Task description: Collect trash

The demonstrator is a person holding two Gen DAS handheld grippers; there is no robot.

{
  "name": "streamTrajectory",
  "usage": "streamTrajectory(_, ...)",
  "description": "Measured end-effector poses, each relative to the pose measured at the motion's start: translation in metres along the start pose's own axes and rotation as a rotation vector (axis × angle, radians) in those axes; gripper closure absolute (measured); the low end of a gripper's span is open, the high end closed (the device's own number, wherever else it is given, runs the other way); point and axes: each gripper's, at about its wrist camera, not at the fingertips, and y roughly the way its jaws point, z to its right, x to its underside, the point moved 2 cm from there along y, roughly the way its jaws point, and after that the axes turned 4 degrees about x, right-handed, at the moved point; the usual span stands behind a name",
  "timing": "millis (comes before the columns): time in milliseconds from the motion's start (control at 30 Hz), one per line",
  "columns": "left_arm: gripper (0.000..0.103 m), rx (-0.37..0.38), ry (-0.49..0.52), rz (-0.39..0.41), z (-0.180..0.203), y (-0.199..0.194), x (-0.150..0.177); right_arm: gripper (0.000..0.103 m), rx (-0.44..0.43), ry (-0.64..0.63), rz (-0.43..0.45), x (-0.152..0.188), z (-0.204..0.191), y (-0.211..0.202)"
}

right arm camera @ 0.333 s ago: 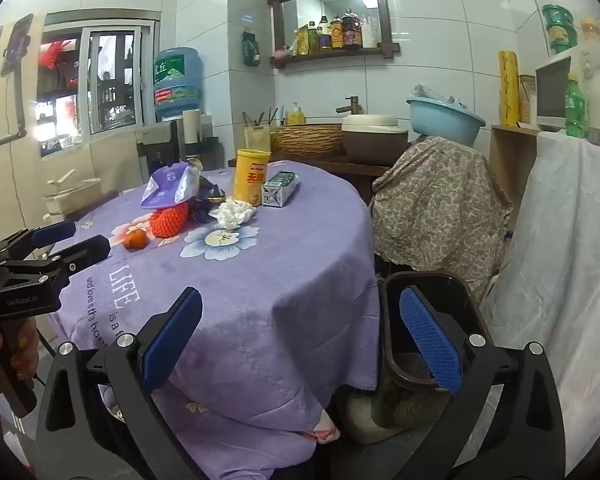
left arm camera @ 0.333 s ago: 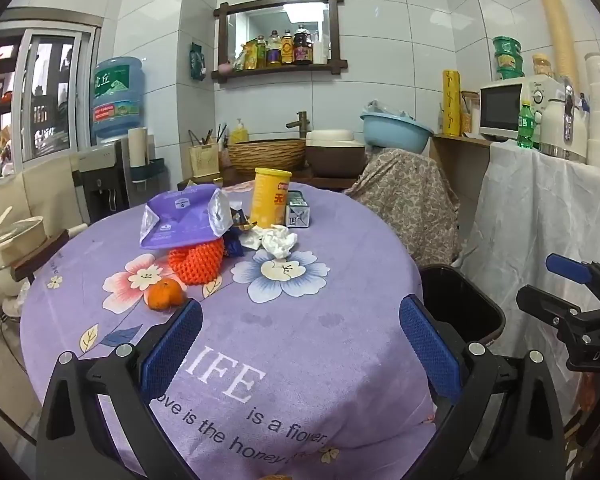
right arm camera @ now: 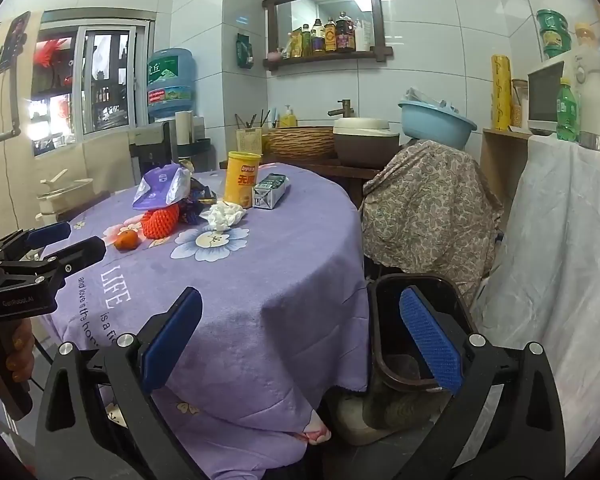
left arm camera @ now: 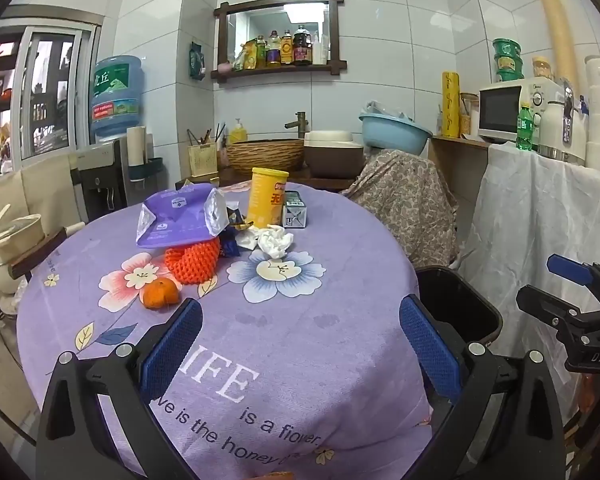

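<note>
A: Since nothing's picked yet, trash pile first: crumpled tissue [left arm camera: 275,241], purple pouch [left arm camera: 180,216] on top of an orange foam net [left arm camera: 194,260], dark wrappers [left arm camera: 230,240] between, yellow can [left arm camera: 267,197] and small carton [left arm camera: 295,213] behind. All far-centre on the desk [left arm camera: 300,344].

B: Bin?

A: Black bin [right arm camera: 416,328] on the floor, right of the desk, just beside the cloth edge. Looks empty.

B: Jaws?

A: Left gripper [left arm camera: 300,350] spread wide, holding nothing, over the near desk. Right gripper [right arm camera: 300,354] also spread, empty, off the near-right edge.

B: Risks?

A: Pouch rests on the net, so pulling either may drag the other. Tangerine [left arm camera: 161,294] near-left could roll or get binned by mistake. The can is tall; a bump tips it. Cloth may snag.
</note>
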Motion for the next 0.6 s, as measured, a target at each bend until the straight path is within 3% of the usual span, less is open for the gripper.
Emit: streamTrajectory(600, 0.005, -0.001, 0.006, 0.001, 0.0, 0.0, 0.0, 0.005, -0.016, 0.004, -0.016, 0.001, 0.006, 0.005)
